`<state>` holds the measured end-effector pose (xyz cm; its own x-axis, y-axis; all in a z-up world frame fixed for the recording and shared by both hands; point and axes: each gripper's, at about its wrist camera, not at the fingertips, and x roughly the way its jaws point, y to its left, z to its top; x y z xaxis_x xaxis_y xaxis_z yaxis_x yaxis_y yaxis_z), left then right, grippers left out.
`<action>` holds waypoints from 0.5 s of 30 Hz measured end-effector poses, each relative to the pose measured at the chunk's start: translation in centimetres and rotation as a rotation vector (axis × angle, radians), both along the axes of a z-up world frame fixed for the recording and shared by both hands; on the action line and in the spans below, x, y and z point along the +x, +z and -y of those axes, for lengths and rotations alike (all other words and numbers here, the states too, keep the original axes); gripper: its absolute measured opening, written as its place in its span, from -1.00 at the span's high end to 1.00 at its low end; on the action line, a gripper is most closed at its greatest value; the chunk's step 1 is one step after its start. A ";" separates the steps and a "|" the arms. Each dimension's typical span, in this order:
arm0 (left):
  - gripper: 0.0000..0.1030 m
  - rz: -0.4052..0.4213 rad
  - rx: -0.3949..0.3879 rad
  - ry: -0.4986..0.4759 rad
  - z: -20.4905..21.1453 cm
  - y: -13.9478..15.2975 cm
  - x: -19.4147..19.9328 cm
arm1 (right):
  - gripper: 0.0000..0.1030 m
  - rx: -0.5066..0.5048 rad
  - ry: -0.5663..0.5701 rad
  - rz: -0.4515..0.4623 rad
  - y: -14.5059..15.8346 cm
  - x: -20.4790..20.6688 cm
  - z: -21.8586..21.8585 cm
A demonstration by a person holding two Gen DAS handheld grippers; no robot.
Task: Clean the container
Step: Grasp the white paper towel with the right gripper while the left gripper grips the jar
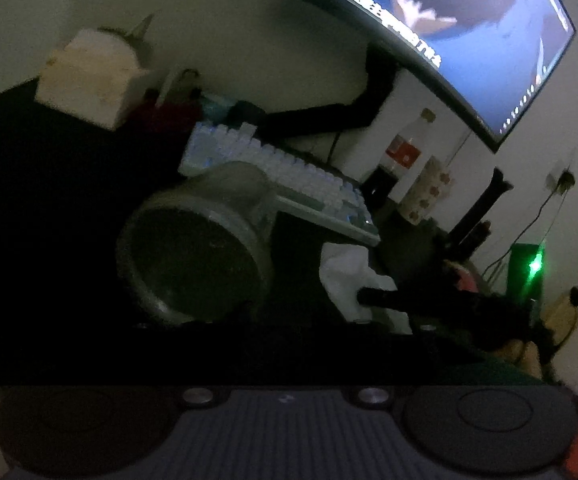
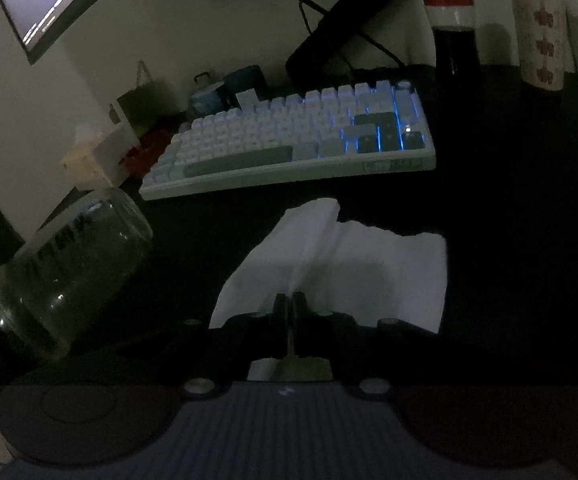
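1. Left wrist view: a clear glass jar (image 1: 197, 248) lies tipped on its side on the dark desk, just in front of the white backlit keyboard (image 1: 281, 176), its round mouth facing the camera.
2. The left gripper's own fingers are lost in the dark lower band; I cannot tell whether they are spread or pressed together.
3. To the right of the keyboard's near edge, the right gripper (image 1: 363, 297) reaches in, its dark tips buried in a crumpled white tissue (image 1: 349, 280).
4. Right wrist view: the right gripper (image 2: 289, 300) is pressed together, pinching a fold of the soft white tissue (image 2: 349, 264), which spreads out in front of the keyboard (image 2: 289, 140).
5. The glass jar (image 2: 69, 268) lies left of the keyboard's near corner, well apart from the tissue.
6. Handling, as judged: the jar is rigid, smooth, likely slippery and breakable, and free to roll; take it at the rim or across the body. The tissue is light and limp.
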<state>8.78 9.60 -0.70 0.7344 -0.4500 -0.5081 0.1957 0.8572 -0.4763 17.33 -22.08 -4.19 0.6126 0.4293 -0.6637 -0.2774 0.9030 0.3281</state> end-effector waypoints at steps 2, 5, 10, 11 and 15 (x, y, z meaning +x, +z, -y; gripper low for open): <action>0.33 -0.015 -0.003 0.009 0.4 -0.2 1.6 | 0.91 -0.006 0.004 0.010 0.0 -0.2 0.0; 0.55 -0.004 0.059 0.034 0.9 -0.6 3.6 | 0.91 -0.001 0.005 0.013 -0.1 -0.4 0.4; 0.65 -0.005 -0.041 -0.013 0.4 -2.1 5.4 | 0.91 0.034 0.002 0.012 -0.3 -0.7 1.2; 0.66 -0.003 -0.055 -0.022 0.2 -2.1 5.3 | 0.91 0.043 -0.007 0.012 -0.3 -0.7 1.4; 0.77 0.013 -0.129 -0.161 -0.4 -2.4 4.7 | 0.92 0.080 -0.011 0.003 -0.2 -0.8 2.1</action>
<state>13.46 9.98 -3.12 0.6537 -0.6229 -0.4297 0.3323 0.7464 -0.5766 16.50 -24.17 -4.44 0.6195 0.4738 -0.6259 -0.2685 0.8771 0.3983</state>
